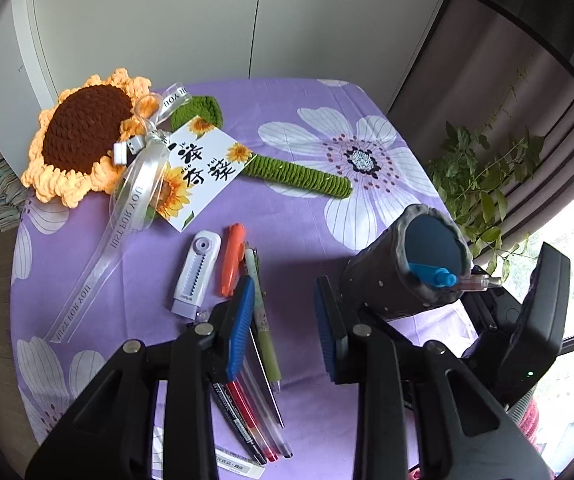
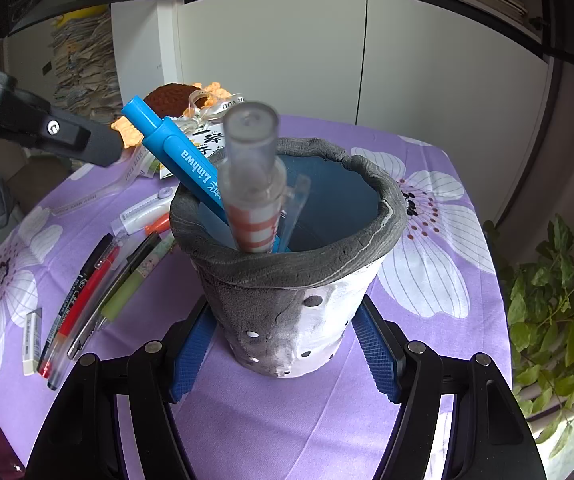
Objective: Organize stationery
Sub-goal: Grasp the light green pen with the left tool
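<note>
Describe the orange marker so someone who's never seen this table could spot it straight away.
Start at the big crochet sunflower on the purple flowered tablecloth, then drop down past its greeting card to the row of loose stationery. The orange marker lies between the white correction tape and the green pen; it is the only orange piece there.

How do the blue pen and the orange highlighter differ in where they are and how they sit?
The blue pen stands slanted inside the grey pen holder; the orange highlighter lies flat on the purple cloth. The blue pen leans beside a clear pen; the orange highlighter lies beside a white correction tape. The blue pen carries white lettering; none shows on the highlighter. Neither is gripped.
</note>
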